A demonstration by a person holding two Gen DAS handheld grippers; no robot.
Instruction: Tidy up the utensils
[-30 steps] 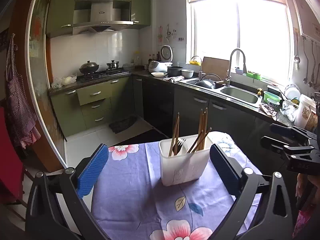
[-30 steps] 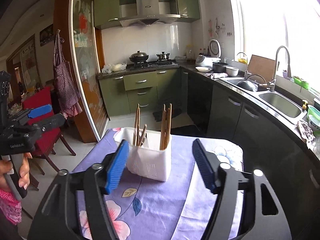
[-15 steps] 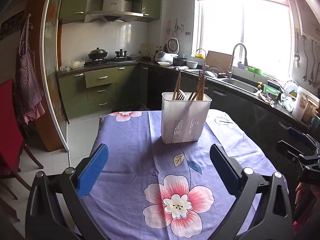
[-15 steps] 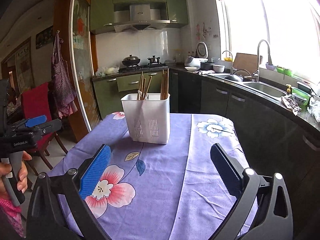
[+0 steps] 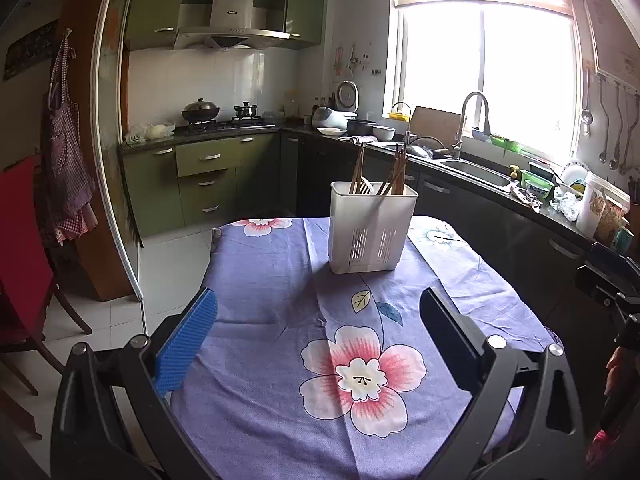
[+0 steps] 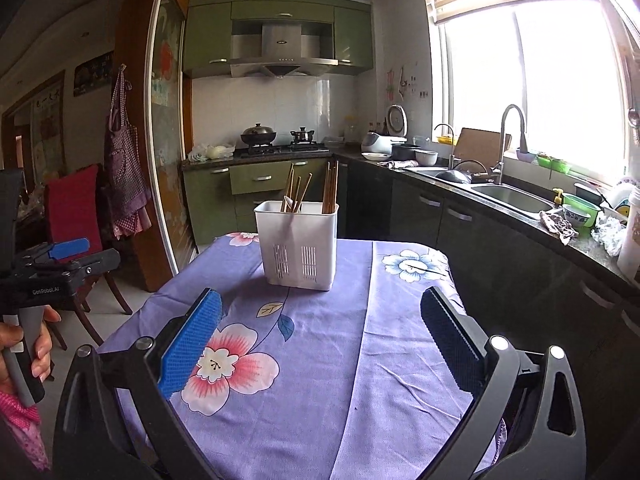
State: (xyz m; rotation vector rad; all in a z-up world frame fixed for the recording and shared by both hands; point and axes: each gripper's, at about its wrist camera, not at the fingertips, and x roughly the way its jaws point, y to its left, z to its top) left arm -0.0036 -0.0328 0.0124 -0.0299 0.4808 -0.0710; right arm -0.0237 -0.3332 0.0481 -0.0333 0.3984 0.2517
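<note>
Both wrist views look across the table point(image 5: 280, 280) toward the kitchen counter point(image 6: 500, 208) — left-side and right-side — sharing the utensil holder point(image 5: 372, 232).

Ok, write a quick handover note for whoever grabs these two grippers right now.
Left hand-held gripper: open, empty, held back from the table.
Right hand-held gripper: open, empty, also held back.
White utensil holder stands upright on the floral tablecloth, with chopsticks and a spoon in it.
Done: no loose utensils in view on the cloth.
Left: apparently nothing; check outside the views.

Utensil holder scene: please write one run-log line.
left gripper: open, empty | right gripper: open, empty | utensil holder: upright on tablecloth, chopsticks inside
</note>
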